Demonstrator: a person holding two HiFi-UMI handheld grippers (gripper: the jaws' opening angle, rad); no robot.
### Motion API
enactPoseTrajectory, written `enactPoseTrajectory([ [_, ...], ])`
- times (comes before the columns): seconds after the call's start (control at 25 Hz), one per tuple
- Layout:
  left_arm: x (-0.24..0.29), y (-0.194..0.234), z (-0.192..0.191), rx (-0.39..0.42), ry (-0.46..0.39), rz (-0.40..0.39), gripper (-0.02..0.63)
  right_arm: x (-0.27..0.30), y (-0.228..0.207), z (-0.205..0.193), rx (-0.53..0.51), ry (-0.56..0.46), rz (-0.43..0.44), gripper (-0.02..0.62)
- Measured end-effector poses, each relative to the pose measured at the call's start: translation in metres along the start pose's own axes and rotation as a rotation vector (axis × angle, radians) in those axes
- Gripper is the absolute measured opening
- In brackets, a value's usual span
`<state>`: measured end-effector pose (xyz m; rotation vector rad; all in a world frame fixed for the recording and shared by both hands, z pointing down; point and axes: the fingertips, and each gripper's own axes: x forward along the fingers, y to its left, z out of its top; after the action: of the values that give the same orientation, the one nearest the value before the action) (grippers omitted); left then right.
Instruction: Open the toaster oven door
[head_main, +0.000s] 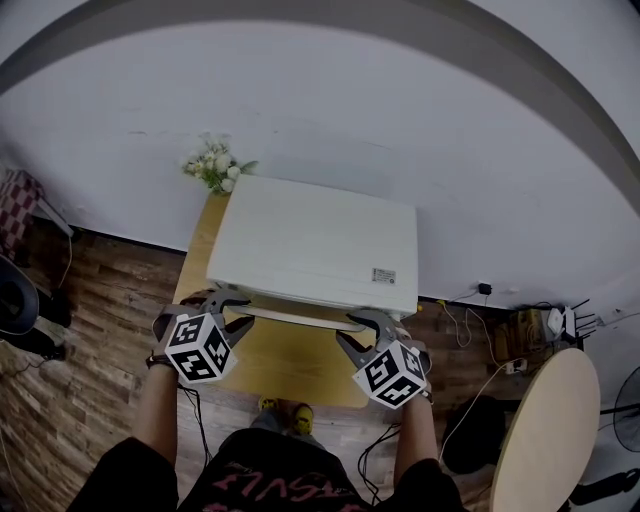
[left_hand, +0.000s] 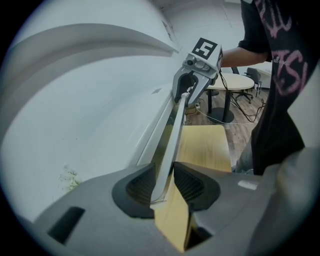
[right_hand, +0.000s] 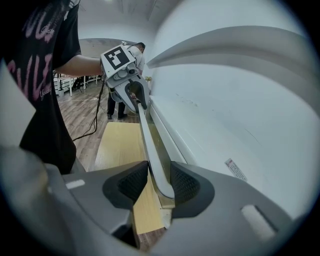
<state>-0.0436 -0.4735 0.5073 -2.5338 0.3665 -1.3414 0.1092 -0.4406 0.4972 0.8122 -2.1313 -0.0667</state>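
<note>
**Fingers (left_hand: 192, 186) of both grippers closed on the door handle (left_hand: 172, 145), one pair at each end**

1. Tabletop (head_main: 290, 365): pale wood. It carries the toaster oven (head_main: 315, 240) at its 12 o'clock end. The person stands at 6 o'clock.

2. Toaster oven: white sheet-metal housing, seen from above only. Judged light enough to slide toward 6 o'clock under a level pull. The pull should therefore go outward and down along the door's arc.

3. Door (left_hand: 162, 149): shows only as a dark glazed strip between handle and housing. Judged stiff, with a breakable pane. It should not be let drop.

4. Handle: a smooth, rigid pale bar across the door's top edge. It is the proper place to take hold, and a grip at both ends should keep the door from twisting. Its smooth finish may slip through the ribbed pads.

5. Left gripper (head_main: 226, 303), at 7 o'clock of the oven: the bar fills the gap between its pads, and no daylight shows on either side.

6. Right gripper (head_main: 372, 325), at 5 o'clock: its fingers (right_hand: 186, 182) pinch the bar likewise.

7. Minor items: a label (head_main: 384, 275) on the housing top at 4 o'clock, and flowers (head_main: 215, 165) beyond the 10 o'clock corner.

Not verifiable:
- The door's front face, hinge, controls and the oven's feet appear in no view.
- Whether the door is already ajar cannot be settled.
- Wide-angle bending distorts the housing in both gripper views.
</note>
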Motion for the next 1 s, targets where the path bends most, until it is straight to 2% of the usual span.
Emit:
enactPoseTrajectory([
  [0.4, -0.005, -0.008, -0.001, 0.037, -0.055, -0.005, 0.115, -0.002, 0.008, -0.001, 0.004, 0.020, -0.035, 0.156],
  [0.68, -0.007, -0.015, -0.002, 0.054, -0.053, 0.000, 0.109, -0.004, 0.014, -0.001, -0.002, 0.016, -0.031, 0.155],
  [1.0, -0.007, -0.019, -0.003, 0.026, -0.073, 0.041, 0.115, -0.004, 0.020, -0.004, -0.031, -0.002, -0.029, 0.149],
])
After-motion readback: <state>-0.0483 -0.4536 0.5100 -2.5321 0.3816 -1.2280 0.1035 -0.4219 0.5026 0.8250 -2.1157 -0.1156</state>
